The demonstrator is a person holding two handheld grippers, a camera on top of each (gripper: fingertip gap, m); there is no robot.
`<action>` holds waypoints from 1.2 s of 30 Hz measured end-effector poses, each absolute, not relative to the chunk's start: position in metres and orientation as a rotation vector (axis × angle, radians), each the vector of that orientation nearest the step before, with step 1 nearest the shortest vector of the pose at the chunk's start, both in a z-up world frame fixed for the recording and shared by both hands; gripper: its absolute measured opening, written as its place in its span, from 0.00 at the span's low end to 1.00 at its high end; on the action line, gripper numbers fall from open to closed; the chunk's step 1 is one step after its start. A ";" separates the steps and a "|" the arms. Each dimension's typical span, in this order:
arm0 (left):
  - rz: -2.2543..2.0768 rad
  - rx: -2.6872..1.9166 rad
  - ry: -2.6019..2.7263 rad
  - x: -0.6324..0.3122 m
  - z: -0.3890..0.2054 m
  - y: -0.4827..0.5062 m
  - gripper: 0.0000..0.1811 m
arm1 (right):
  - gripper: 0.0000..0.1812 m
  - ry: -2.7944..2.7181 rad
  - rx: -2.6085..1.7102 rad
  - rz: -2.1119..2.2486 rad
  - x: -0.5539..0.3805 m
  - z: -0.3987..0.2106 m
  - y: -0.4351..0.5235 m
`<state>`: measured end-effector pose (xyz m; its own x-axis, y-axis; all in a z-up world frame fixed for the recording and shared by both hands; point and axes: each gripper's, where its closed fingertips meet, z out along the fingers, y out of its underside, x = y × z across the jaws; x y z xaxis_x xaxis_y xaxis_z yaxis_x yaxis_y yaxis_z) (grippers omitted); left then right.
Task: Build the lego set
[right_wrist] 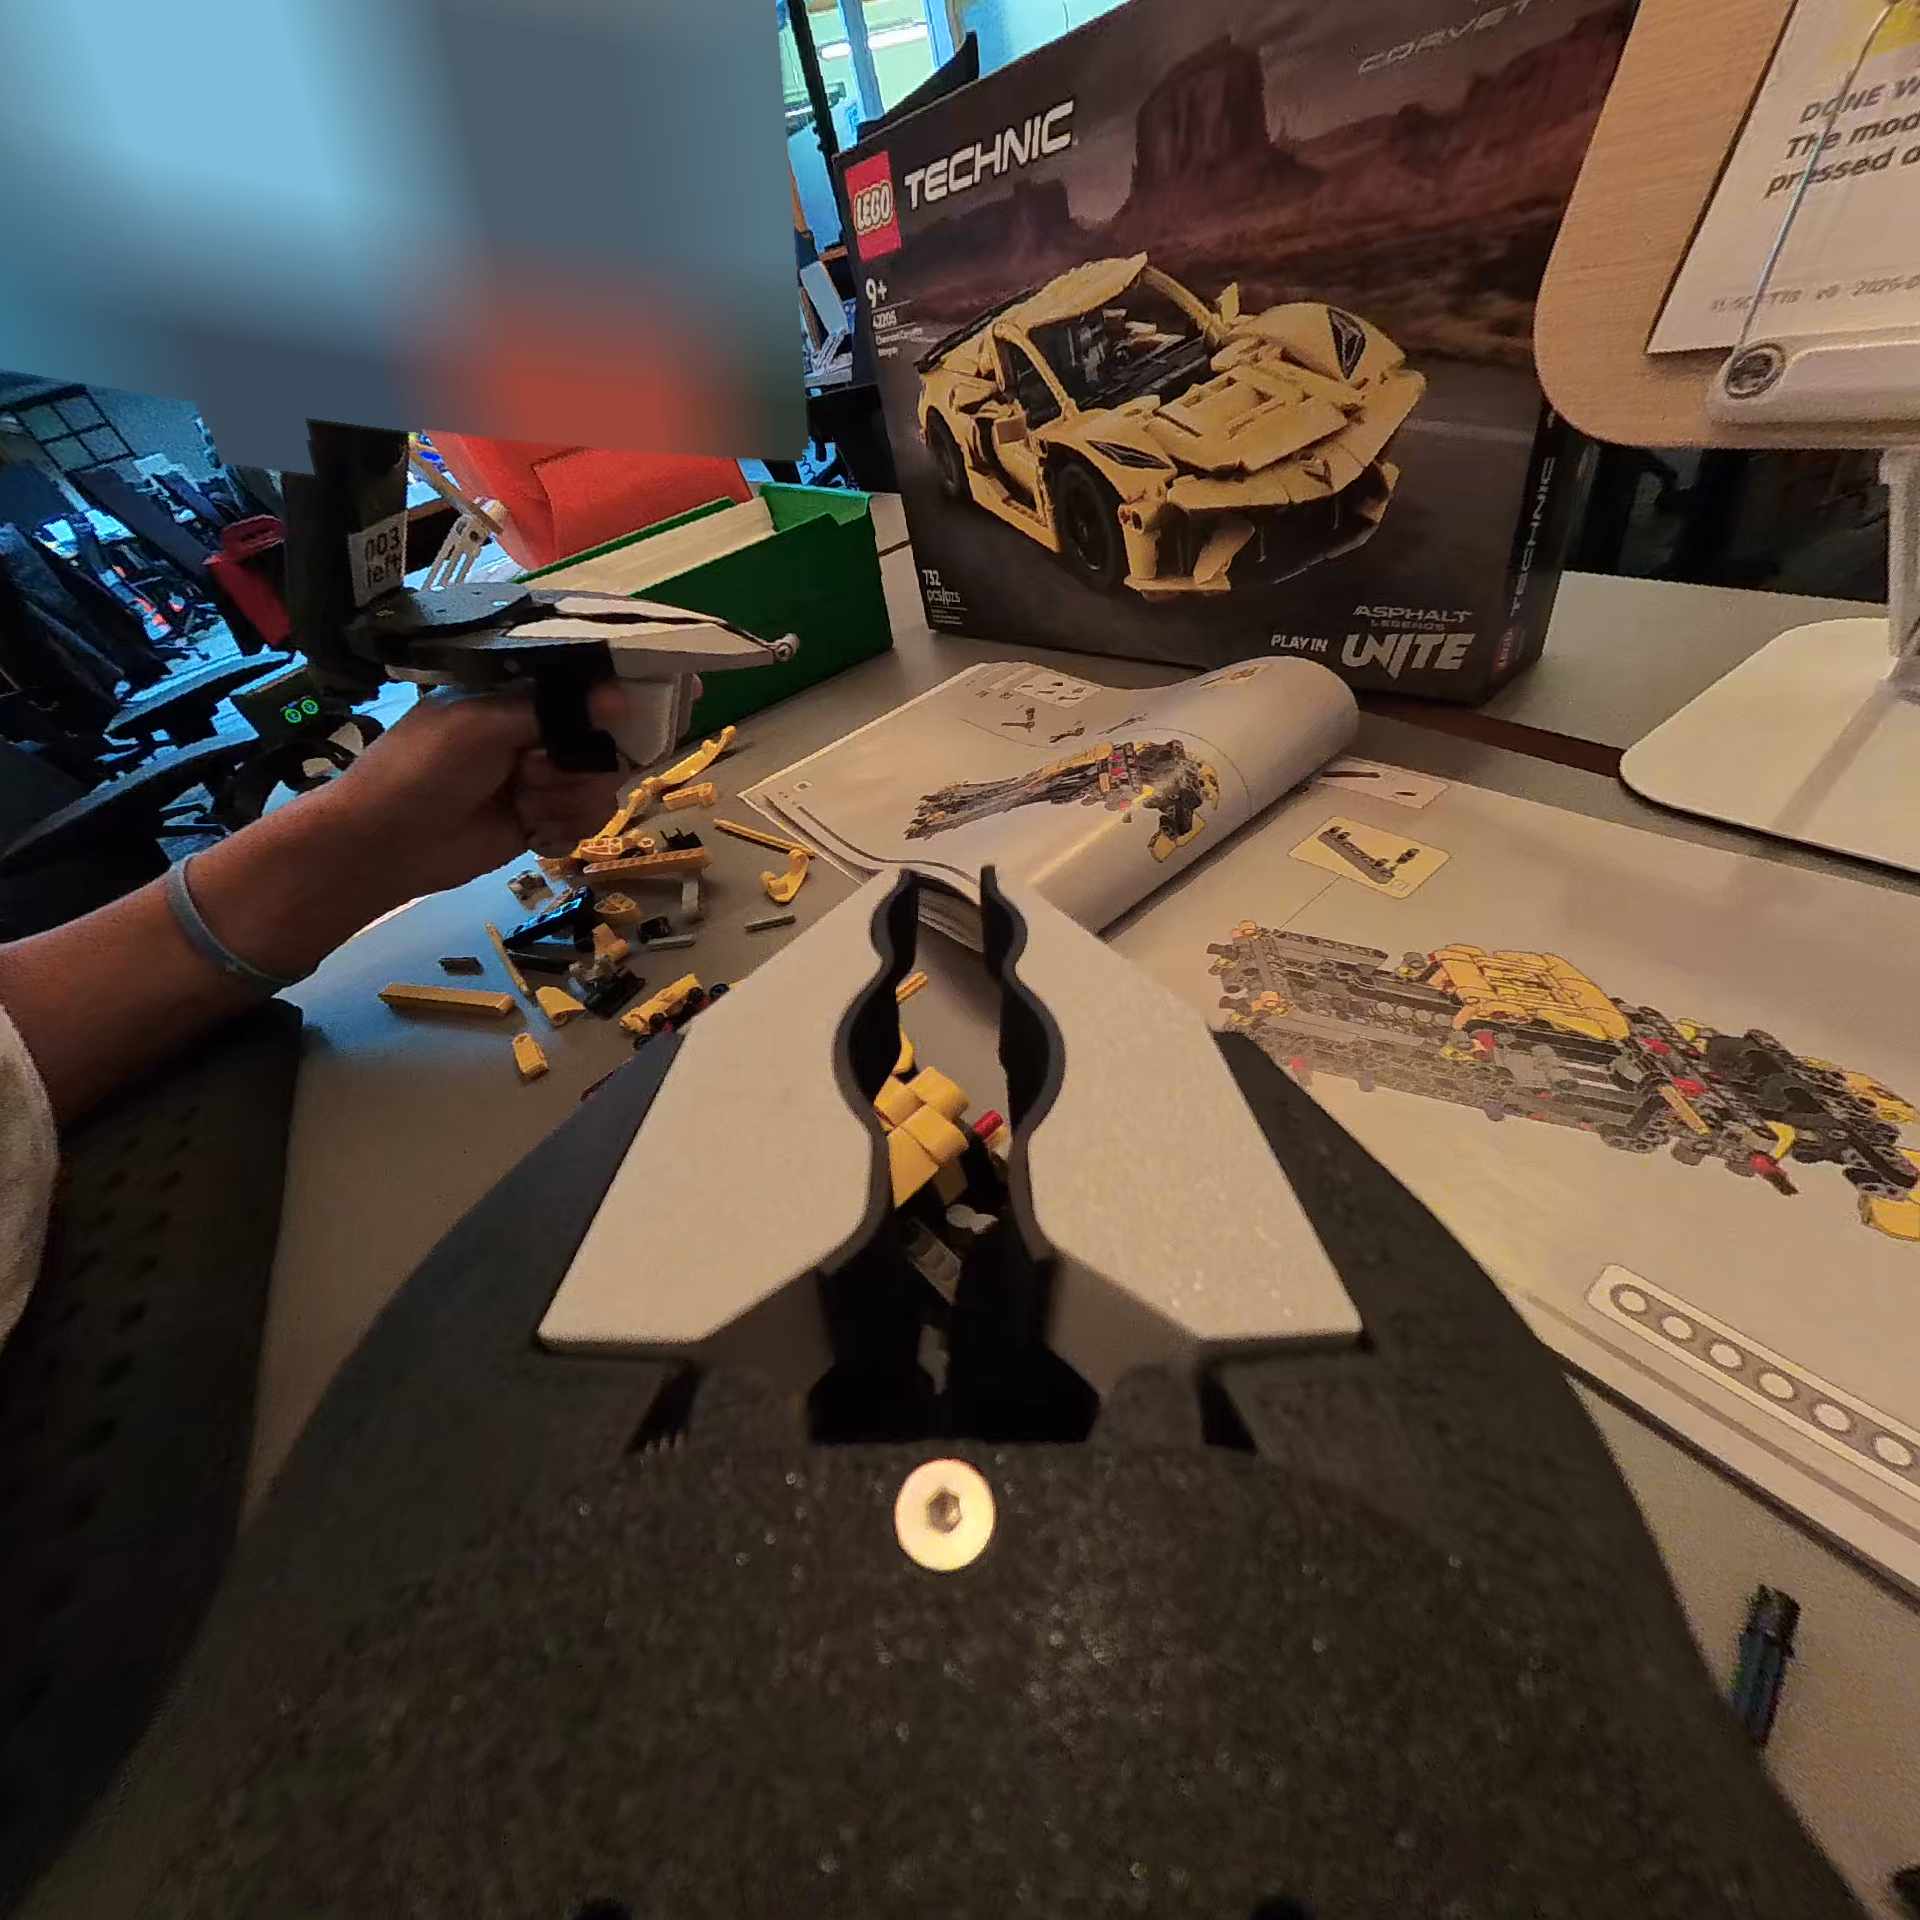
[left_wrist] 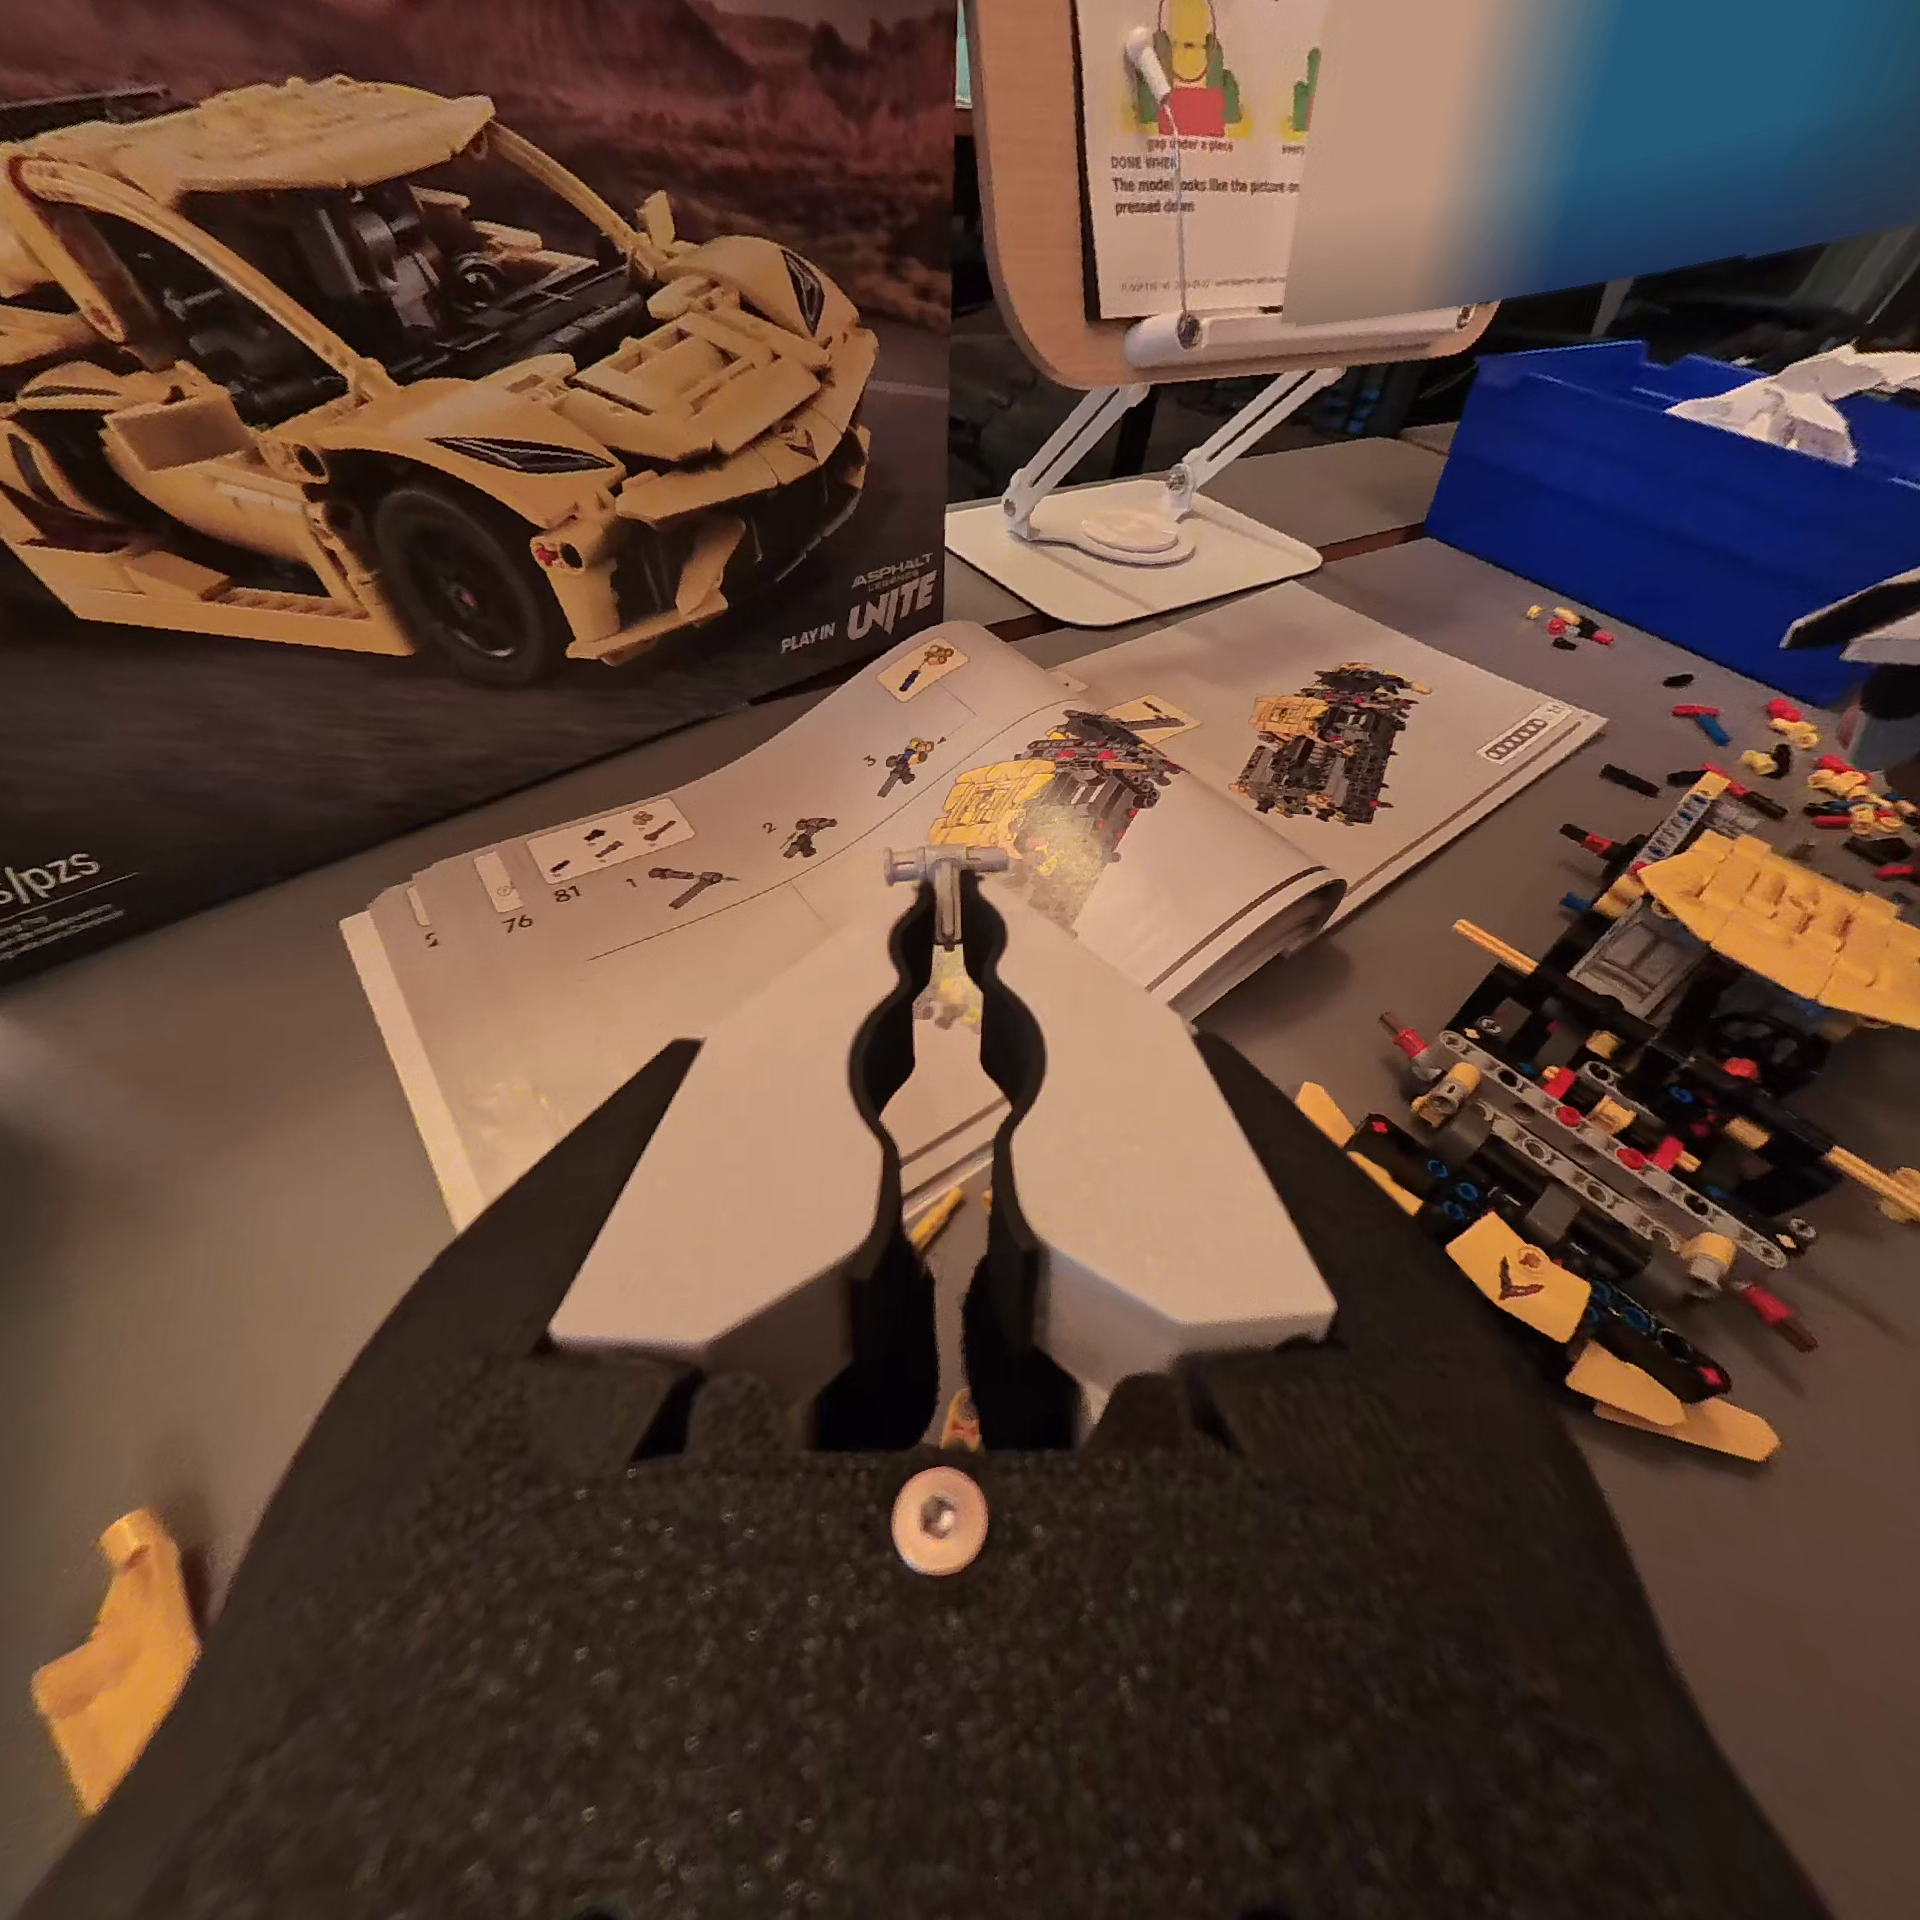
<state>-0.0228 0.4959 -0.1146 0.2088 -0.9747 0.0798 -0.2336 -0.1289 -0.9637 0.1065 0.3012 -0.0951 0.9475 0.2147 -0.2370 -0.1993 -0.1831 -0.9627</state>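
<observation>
Pinching a small grey T-shaped piece [left_wrist: 943, 871] at their tips, the left gripper [left_wrist: 940, 914] fingers hover above the open instruction booklet [left_wrist: 1195, 831] mid-table; the right gripper [right_wrist: 948, 894] is slightly parted, empty, over loose yellow pieces [right_wrist: 920, 1127]

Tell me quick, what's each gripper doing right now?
Left gripper: shut on a small grey T-shaped piece, held above the instruction booklet.
Right gripper: fingers slightly apart, holding nothing.

Print shows on the set box [right_wrist: 1195, 416], booklet [left_wrist: 790, 883], stand sheet [left_wrist: 1184, 156] (and one hand-held gripper's tag [right_wrist: 376, 561]).
</observation>
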 end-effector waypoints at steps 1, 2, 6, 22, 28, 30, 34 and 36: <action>-1.021 -1.552 1.190 -0.022 -0.115 0.493 0.02 | 0.06 -0.016 -1.718 0.374 0.105 -0.095 0.301; -1.035 -1.549 1.199 -0.020 -0.115 0.490 0.02 | 0.07 -0.030 -1.719 0.367 0.104 -0.095 0.301; -1.048 -1.514 1.242 -0.013 -0.111 0.477 0.02 | 0.10 -0.136 -1.774 0.218 0.099 -0.102 0.303; -1.646 -1.255 1.537 0.010 -0.070 0.310 0.02 | 0.18 -0.585 -1.628 -0.167 0.026 -0.076 0.303; -1.820 -1.263 1.737 0.000 -0.070 0.266 0.02 | 0.10 -0.773 -1.520 -0.237 0.003 -0.074 0.282; -1.930 -1.284 1.783 -0.010 -0.064 0.260 0.02 | 0.06 -0.816 -1.471 -0.221 -0.005 -0.070 0.274; -2.138 -1.317 1.811 -0.026 -0.052 0.256 0.02 | 0.03 -0.851 -1.331 -0.192 -0.028 -0.049 0.260; -2.192 -1.297 1.817 -0.031 -0.049 0.254 0.02 | 0.03 -0.853 -1.326 -0.159 -0.033 -0.046 0.259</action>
